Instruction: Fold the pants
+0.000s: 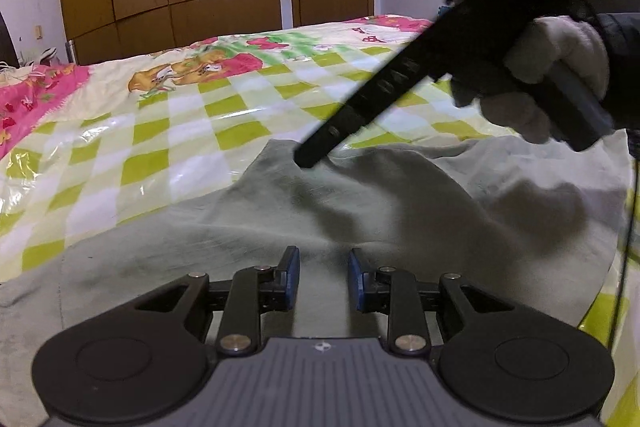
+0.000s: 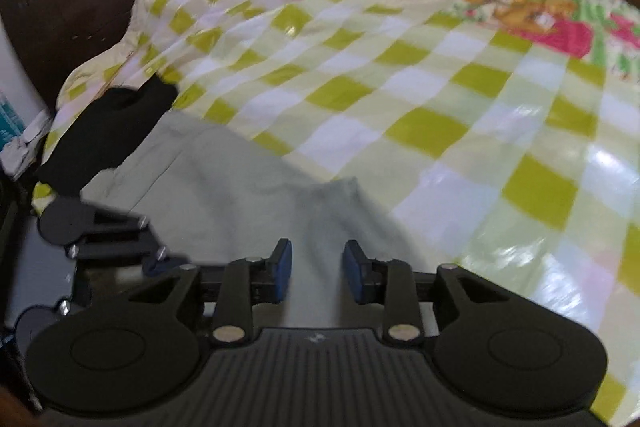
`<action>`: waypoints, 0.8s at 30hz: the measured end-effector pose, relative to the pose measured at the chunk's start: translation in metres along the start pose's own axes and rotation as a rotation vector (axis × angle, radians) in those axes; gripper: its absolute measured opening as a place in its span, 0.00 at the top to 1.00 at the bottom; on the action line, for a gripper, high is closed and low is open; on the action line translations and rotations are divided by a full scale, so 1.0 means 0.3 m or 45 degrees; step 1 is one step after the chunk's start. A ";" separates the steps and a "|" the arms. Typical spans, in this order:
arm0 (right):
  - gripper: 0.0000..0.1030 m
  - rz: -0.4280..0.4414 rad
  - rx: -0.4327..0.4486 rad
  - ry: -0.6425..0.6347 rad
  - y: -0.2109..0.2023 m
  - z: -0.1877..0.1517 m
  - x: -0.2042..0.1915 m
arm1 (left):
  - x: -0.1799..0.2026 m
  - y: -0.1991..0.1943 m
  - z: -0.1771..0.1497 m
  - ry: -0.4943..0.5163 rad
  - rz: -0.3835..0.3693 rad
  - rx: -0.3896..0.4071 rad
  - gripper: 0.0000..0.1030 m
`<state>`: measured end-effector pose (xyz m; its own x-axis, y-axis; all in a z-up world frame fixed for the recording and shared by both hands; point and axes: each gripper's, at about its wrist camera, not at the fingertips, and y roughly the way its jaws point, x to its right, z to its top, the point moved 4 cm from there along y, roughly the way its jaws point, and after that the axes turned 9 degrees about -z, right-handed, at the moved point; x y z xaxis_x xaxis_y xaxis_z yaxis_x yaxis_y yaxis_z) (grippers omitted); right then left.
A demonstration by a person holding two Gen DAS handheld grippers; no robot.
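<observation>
**Both tongs off the pants, fold not set**

Left tongs (image 1: 323, 277) sit nearest, pads apart w/ nothing between, hovering just over the grey pants (image 1: 360, 211). Right tongs (image 2: 316, 273): same, pads apart, empty, cloth ridge running out ahead of them. Pants lie rumpled on the bed (image 2: 440, 115), beneath & ahead of both tongs. Beyond the left tongs, a gloved hand (image 1: 552, 67) carries the other tool, tip at the raised far edge. Risk, imo: the hump could spring back or slide on the glossy cover, so the fold goes crooked.
</observation>
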<state>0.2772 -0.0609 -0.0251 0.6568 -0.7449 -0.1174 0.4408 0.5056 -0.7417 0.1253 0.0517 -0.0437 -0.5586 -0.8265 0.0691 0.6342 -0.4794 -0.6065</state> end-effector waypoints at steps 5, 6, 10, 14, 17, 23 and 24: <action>0.69 0.001 -0.028 -0.006 0.051 0.031 0.031 | -0.007 -0.002 0.002 -0.020 0.006 0.014 0.60; 0.69 0.017 -0.060 -0.016 0.057 0.028 0.022 | -0.009 -0.004 0.002 -0.026 0.006 0.018 0.60; 0.69 0.089 -0.096 -0.088 0.035 0.011 -0.024 | -0.012 -0.003 -0.002 -0.041 -0.002 0.024 0.60; 0.69 0.155 -0.145 -0.029 0.085 0.021 -0.024 | -0.006 0.004 0.002 -0.041 -0.003 0.021 0.59; 0.88 0.148 -0.158 0.117 0.144 0.045 0.016 | -0.008 0.014 0.001 -0.052 -0.010 0.010 0.59; 0.92 0.175 -0.129 0.479 0.188 0.077 0.176 | 0.000 0.044 -0.013 -0.021 0.015 -0.039 0.57; 0.87 0.125 -0.104 0.485 0.175 0.074 0.193 | 0.003 0.044 -0.013 -0.015 0.021 -0.043 0.57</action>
<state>0.3521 -0.0679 -0.0563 0.4126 -0.8105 -0.4157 0.3272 0.5578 -0.7628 0.1311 0.0458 -0.0548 -0.5414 -0.8380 0.0682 0.6251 -0.4555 -0.6338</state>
